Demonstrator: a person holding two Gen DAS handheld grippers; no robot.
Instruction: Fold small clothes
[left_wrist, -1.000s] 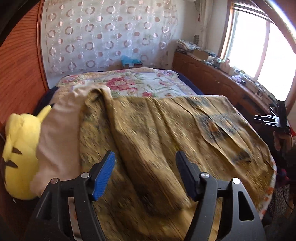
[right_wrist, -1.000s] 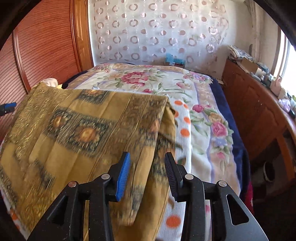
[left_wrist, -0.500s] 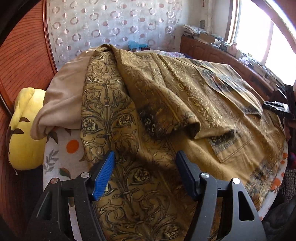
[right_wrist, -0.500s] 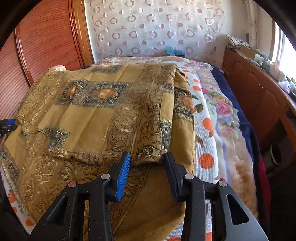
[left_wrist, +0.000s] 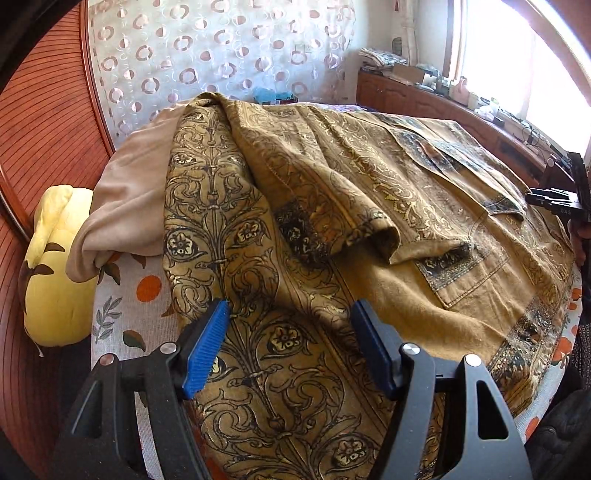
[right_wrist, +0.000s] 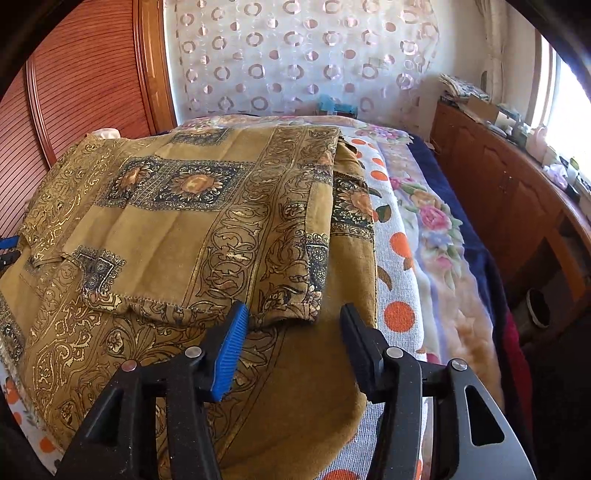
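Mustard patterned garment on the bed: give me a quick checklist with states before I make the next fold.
1. Right gripper released: ok, jaws have just been opening, folded edge lies free between them.
2. Left gripper released: ok, open above the cloth.
3. Folded flap flat on the mustard garment: not ok, a sleeve is bunched mid-cloth.
4. Beige cloth clear of the garment: not ok, tucked under its far edge.
5. Garment fully on the bed: cannot tell, near hem out of view.

Right claw (right_wrist: 291, 328), just opening, over folded gold garment (right_wrist: 207, 229).
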